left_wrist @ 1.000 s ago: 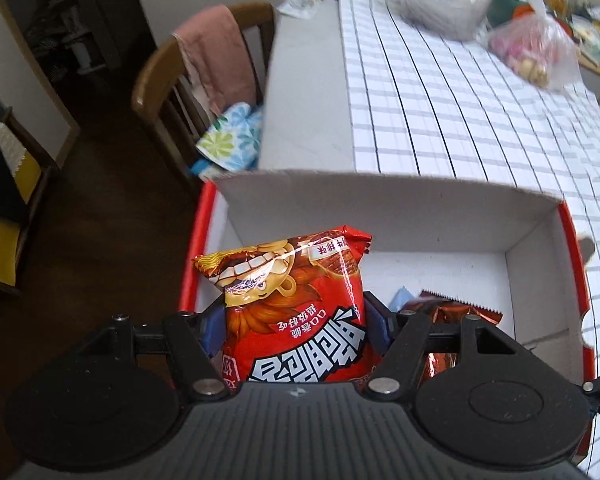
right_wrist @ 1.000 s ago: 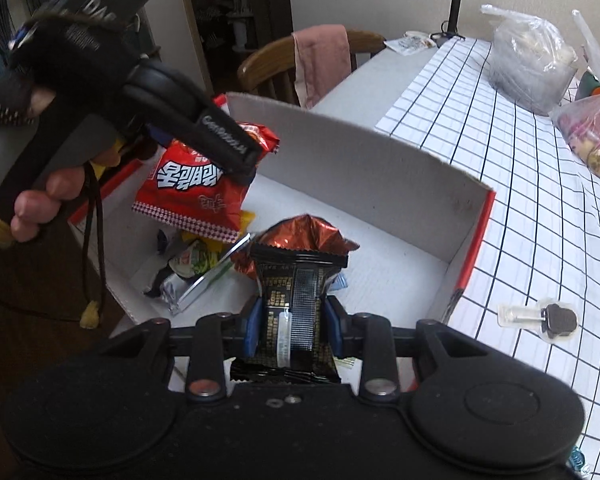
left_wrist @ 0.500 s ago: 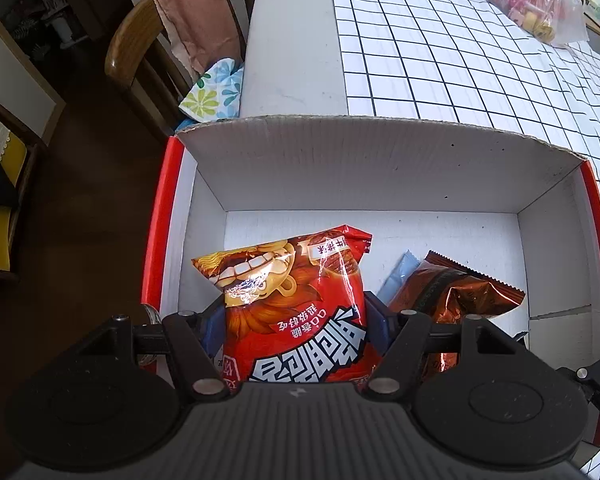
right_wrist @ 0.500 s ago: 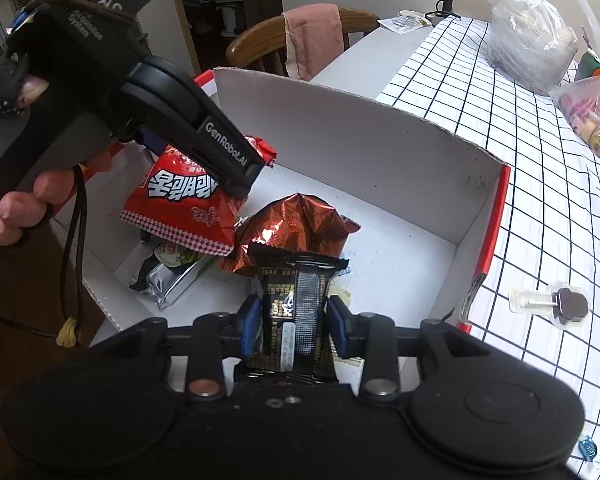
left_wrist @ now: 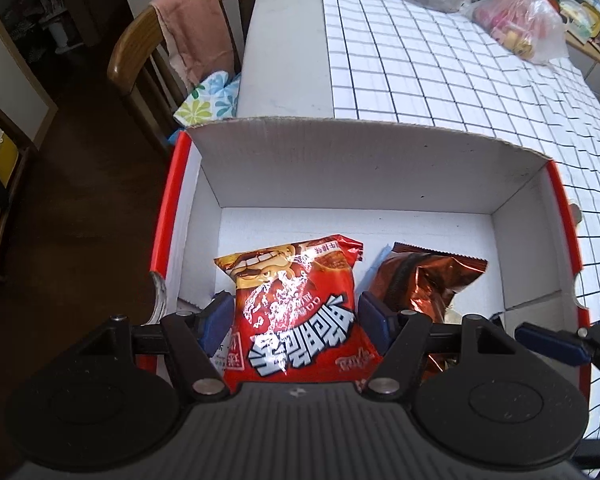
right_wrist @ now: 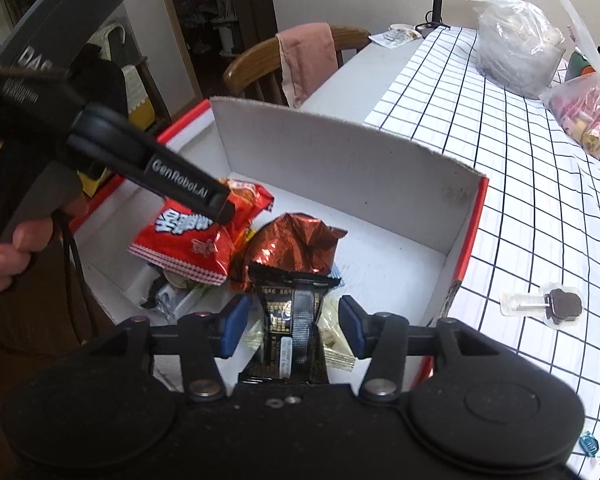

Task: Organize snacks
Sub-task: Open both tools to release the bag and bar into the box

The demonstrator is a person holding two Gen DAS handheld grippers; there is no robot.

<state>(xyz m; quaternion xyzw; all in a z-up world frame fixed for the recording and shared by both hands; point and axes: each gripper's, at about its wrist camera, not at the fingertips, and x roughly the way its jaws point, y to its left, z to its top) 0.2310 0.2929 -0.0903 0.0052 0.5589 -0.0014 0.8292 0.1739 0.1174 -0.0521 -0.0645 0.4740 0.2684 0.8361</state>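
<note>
The worktop (left_wrist: 440, 80) carries a white cardboard box (left_wrist: 360, 168) with red outer walls, and both claws reach down into it. The left claw (left_wrist: 296, 316) is clamped on a red snack bag (left_wrist: 296, 308), held upright just above the box floor. The right claw (right_wrist: 292, 320) is opening; its pads stand clear of the dark foil packet (right_wrist: 296, 276) between them, which seems to lean on the small wrappers beneath, though the view there is cluttered. With 2 packs crowded together, the freed packet could topple onto its neighbour. The red bag, if let go while upright, may flop over the foil packet and muddle the arrangement.
</note>
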